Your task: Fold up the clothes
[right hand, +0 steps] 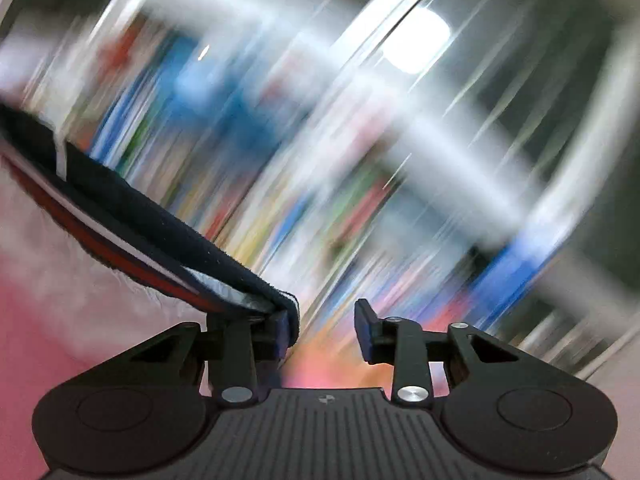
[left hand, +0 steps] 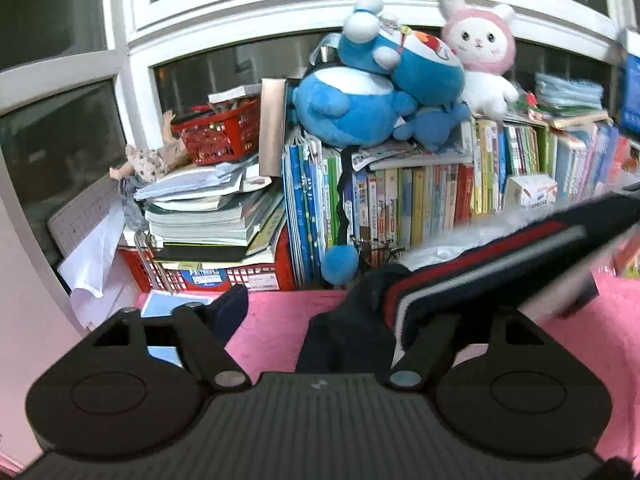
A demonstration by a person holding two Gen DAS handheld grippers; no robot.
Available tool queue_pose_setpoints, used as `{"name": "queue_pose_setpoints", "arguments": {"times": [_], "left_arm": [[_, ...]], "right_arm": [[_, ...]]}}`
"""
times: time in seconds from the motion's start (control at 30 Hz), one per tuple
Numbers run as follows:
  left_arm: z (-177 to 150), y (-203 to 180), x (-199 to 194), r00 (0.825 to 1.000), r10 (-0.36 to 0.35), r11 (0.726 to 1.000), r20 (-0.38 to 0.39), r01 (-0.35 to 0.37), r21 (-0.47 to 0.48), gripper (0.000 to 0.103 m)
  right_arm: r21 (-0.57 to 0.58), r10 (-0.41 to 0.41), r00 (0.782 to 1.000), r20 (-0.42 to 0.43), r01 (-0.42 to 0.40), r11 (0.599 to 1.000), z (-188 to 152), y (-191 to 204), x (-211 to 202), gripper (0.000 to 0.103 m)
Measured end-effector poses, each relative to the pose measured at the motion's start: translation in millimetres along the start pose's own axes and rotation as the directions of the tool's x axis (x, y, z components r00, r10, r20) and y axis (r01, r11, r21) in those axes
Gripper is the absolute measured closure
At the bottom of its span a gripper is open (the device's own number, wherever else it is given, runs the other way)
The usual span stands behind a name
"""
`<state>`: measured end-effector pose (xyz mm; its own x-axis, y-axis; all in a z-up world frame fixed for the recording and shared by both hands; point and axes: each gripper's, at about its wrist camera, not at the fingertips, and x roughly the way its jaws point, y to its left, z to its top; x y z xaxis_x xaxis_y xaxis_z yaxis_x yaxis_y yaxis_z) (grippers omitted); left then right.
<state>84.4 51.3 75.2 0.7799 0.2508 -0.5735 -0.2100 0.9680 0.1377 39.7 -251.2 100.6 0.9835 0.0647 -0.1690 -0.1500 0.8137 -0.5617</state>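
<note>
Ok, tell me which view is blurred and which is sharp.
Right wrist view: the background is heavily streaked with motion blur, only the right gripper and the navy striped garment stay crisp. Left wrist view: mostly sharp, books readable, with fisheye bending of the window frame.

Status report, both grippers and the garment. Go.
Left gripper open, navy striped garment draped over its right finger. Right gripper open, garment edge hung on its left finger; view motion-blurred. Pink bedspread below, nothing blocking.
</note>
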Motion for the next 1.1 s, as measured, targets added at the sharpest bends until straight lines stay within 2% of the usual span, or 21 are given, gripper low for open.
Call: {"name": "queue_pose_setpoints", "arguments": {"times": [0.03, 0.07, 0.1, 0.13, 0.17, 0.2, 0.27, 0.33, 0.37, 0.47, 0.6, 0.8, 0.93, 1.1], "left_arm": [[-13, -2, 9, 0.998, -0.015, 0.999, -0.059, 0.017, 0.032, 0.023], [-27, -5, 19, 0.992, -0.026, 0.997, -0.120, 0.034, 0.063, 0.023], [-50, -12, 30, 0.980, -0.027, 0.994, -0.195, 0.046, 0.097, 0.023], [-72, -18, 40, 0.963, -0.025, 0.990, -0.267, 0.060, 0.125, 0.023], [-89, -19, 47, 0.946, -0.025, 0.990, -0.322, 0.070, 0.127, 0.023], [-106, -21, 54, 0.927, -0.025, 0.989, -0.374, 0.077, 0.126, 0.023], [-131, -20, 60, 0.895, -0.011, 0.991, -0.447, 0.071, 0.117, 0.023], [-144, -17, 62, 0.874, -0.019, 0.991, -0.486, 0.080, 0.106, 0.023], [-151, -16, 63, 0.864, -0.022, 0.991, -0.503, 0.084, 0.101, 0.023], [-158, -12, 62, 0.856, -0.013, 0.989, -0.516, 0.087, 0.119, 0.022], [-159, -18, 69, 0.849, 0.011, 0.983, -0.528, 0.086, 0.159, 0.019], [-175, -29, 70, 0.847, 0.054, 0.959, -0.529, 0.103, 0.263, 0.013], [-182, -31, 73, 0.839, 0.059, 0.953, -0.542, 0.114, 0.280, 0.010], [-188, -33, 78, 0.823, 0.063, 0.952, -0.565, 0.121, 0.283, 0.009]], "right_arm": [[0.002, 0.033, 0.999, -0.034, -0.033, 0.999, -1, -6, 3, 0.070], [0.001, 0.103, 0.985, -0.141, -0.103, 0.995, -18, -3, 12, 0.071], [0.002, 0.171, 0.957, -0.233, -0.175, 0.984, -39, 6, 16, 0.071], [0.010, 0.237, 0.918, -0.317, -0.246, 0.969, -59, 16, 19, 0.071], [0.023, 0.298, 0.868, -0.398, -0.315, 0.949, -80, 26, 22, 0.071], [0.030, 0.321, 0.838, -0.441, -0.344, 0.939, -93, 35, 20, 0.070], [0.060, 0.360, 0.783, -0.508, -0.384, 0.921, -113, 52, 15, 0.070], [0.124, 0.403, 0.730, -0.552, -0.406, 0.905, -126, 60, 15, 0.065], [0.137, 0.413, 0.714, -0.565, -0.412, 0.901, -130, 63, 14, 0.063], [0.162, 0.434, 0.674, -0.597, -0.429, 0.889, -140, 71, 11, 0.061], [0.173, 0.441, 0.654, -0.614, -0.434, 0.884, -144, 75, 9, 0.060], [0.185, 0.443, 0.620, -0.648, -0.436, 0.881, -160, 88, 3, 0.054], [0.190, 0.453, 0.588, -0.670, -0.454, 0.871, -172, 97, 1, 0.054], [0.199, 0.456, 0.564, -0.688, -0.458, 0.866, -179, 103, -1, 0.052]]}}
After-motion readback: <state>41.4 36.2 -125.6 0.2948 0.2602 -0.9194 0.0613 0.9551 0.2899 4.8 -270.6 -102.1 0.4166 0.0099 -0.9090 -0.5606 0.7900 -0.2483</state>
